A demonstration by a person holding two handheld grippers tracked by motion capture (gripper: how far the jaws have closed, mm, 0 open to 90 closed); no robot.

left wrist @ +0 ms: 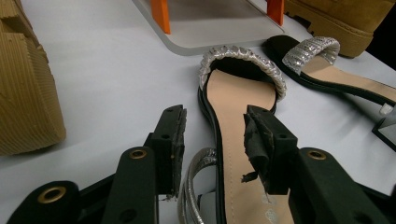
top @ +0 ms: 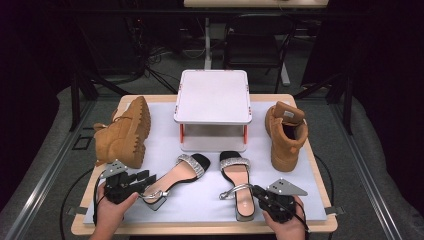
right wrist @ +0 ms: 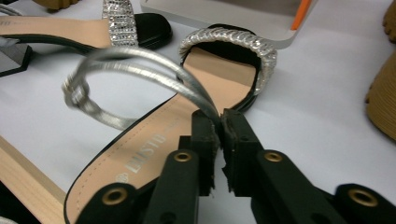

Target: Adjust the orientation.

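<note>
In the high view two strappy sandals lie low on the counter [top: 300,200], in front of a small white rack [top: 213,97] at upper centre, with a tan boot [top: 122,134] tipped on its side at the left and another boot [top: 286,135] upright at the right. The right gripper [right wrist: 219,122] is clenched on the silver ankle strap [right wrist: 140,63] of the right sandal [top: 239,185], at the lower right of the high view; its pads pinch the thin strap right where it meets the insole. The left gripper [left wrist: 212,140] stands released and partly spread around the heel end of the left sandal [left wrist: 238,107], at the lower left, one pad on either side of the insole without clearly pressing it. A strap grip looks weak for lifting: the sandal would likely swing and tilt toe-down, so any lift should be slow and low, keeping the sole near the counter. The left gripper would do better to close on the firm edge of the sole than on the loose strap [left wrist: 196,186] beneath it.
</note>
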